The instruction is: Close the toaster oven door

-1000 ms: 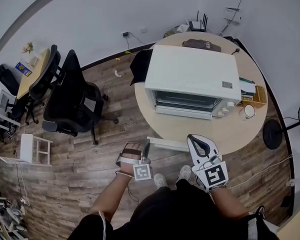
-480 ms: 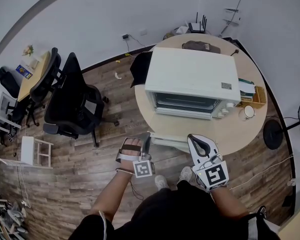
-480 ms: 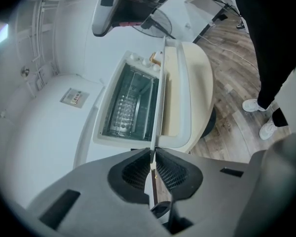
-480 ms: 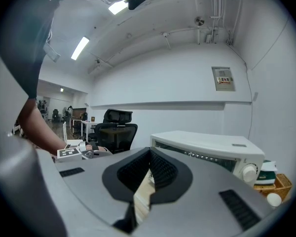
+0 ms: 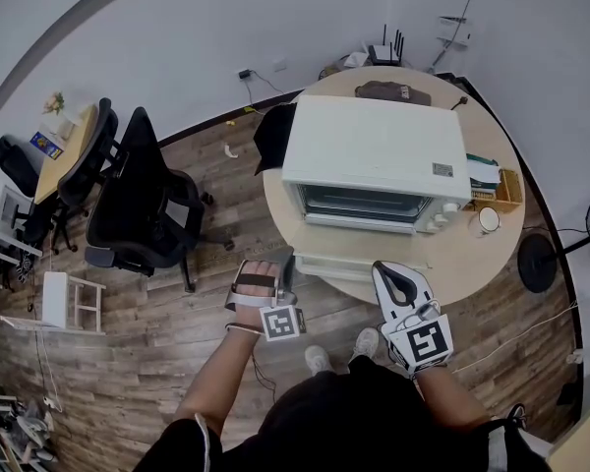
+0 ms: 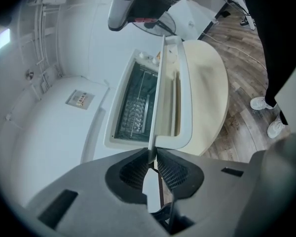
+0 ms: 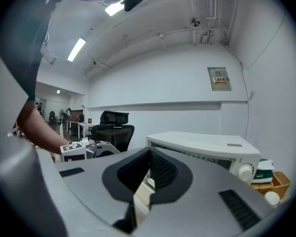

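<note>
Left gripper view: left tool point(image 6: 152, 158), jaws just easing apart, pinches the free edge of the toaster oven door point(image 6: 175, 100) at centre frame. The door stands open over the counter point(image 6: 209, 98), perhaps partly raised; the angle reads poorly. The closing swing onto the toaster oven point(image 6: 64, 132) remains. Cavity: wire rack point(image 6: 135, 107), nothing on it. Right tool point(image 7: 148, 154): clenched, empty.

One toaster oven point(image 5: 374, 146), one round table point(image 5: 472, 264), one mug point(image 5: 487, 219), two grippers point(image 5: 287, 264) point(image 5: 388, 273).
</note>
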Demonstrator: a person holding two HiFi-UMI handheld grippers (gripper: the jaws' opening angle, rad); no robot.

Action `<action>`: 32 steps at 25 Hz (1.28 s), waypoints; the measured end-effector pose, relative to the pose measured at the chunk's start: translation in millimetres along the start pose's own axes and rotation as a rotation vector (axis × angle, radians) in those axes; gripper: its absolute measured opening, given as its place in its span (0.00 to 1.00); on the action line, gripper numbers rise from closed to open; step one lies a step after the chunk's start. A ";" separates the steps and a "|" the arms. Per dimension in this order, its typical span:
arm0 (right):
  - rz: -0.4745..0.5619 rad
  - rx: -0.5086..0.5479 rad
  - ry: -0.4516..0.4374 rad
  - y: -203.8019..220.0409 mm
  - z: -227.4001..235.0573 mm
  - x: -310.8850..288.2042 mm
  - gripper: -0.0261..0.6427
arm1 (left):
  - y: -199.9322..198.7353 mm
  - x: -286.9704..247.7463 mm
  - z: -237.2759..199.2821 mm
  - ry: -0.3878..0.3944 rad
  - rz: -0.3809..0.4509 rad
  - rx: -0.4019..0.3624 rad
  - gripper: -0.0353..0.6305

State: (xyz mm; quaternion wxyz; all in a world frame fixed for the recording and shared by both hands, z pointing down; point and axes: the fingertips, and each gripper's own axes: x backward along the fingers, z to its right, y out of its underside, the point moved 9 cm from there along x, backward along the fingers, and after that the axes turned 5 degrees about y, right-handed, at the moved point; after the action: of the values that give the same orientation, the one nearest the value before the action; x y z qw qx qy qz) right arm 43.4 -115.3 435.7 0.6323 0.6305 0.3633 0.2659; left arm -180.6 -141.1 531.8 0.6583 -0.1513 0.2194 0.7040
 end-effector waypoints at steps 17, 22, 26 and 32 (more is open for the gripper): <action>-0.021 -0.001 0.051 6.2 16.1 -3.8 0.03 | -5.1 -28.3 -44.6 -0.046 0.005 -0.016 0.17; -0.035 -0.012 0.064 9.7 21.2 -5.0 0.03 | -6.0 -36.3 -54.6 -0.034 0.012 -0.022 0.18; -0.042 -0.022 0.078 10.8 24.8 -5.8 0.03 | -7.4 -42.8 -64.3 -0.017 0.008 -0.021 0.18; -0.044 -0.027 0.090 9.9 27.3 -5.6 0.03 | -8.8 -51.2 -75.7 -0.029 -0.005 -0.028 0.19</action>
State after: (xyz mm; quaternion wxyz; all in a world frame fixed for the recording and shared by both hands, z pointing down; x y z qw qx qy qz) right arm 62.9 -135.6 444.6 0.6294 0.6012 0.4014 0.2849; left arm -173.1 -223.3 491.6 0.6609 -0.1508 0.1998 0.7075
